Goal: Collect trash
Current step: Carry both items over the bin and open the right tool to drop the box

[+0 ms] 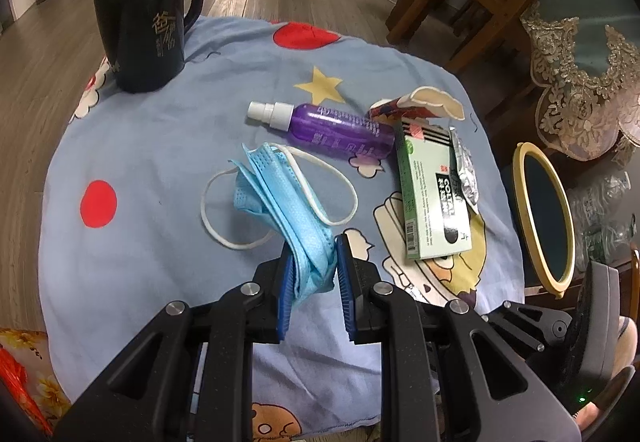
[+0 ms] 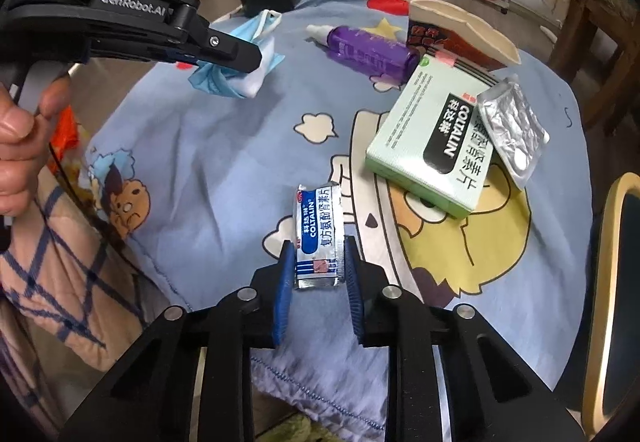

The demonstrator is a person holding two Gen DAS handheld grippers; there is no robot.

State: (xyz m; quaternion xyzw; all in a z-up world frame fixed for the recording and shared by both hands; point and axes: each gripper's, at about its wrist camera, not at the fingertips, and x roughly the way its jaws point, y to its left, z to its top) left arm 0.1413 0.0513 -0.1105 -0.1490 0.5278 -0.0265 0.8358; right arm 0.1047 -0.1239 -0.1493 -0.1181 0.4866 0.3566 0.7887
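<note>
My left gripper (image 1: 314, 266) pinches the blue mask (image 1: 280, 198) over the cloth (image 1: 160, 162), and my right gripper (image 2: 316, 266) is closed on the slick sachet (image 2: 319, 238), which may slide free since only its edges are caught.

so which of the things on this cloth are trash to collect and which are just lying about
Likely trash:
- blue face mask, gripped in the left tool
- Coltalin sachet, gripped in the right tool
- silver blister pack
- possibly the green medicine box

Just lying about:
- black mug
- purple spray bottle
- round mirror
</note>
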